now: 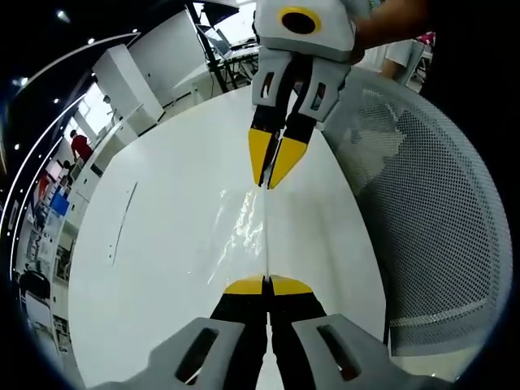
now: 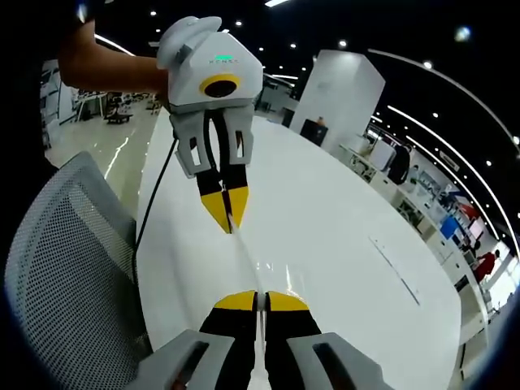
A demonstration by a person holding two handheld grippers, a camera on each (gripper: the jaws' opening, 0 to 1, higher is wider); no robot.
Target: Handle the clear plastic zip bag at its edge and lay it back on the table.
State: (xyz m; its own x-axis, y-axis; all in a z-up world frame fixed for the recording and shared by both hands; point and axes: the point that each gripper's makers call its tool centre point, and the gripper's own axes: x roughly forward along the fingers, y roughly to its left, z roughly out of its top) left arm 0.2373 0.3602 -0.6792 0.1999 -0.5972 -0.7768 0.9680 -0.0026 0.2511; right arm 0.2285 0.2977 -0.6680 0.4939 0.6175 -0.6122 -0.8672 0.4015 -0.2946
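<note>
Your bag (image 1: 244, 231) is clear, so against the white surface (image 1: 162, 244) its outline mostly vanishes; only glints between the two grippers mark it. In the right gripper view it (image 2: 244, 256) shrinks to a thin edge-on line. The chair (image 1: 422, 236) beside the surface is cut off by the rim. The people beyond the surface's far end are too small to make out.
</note>
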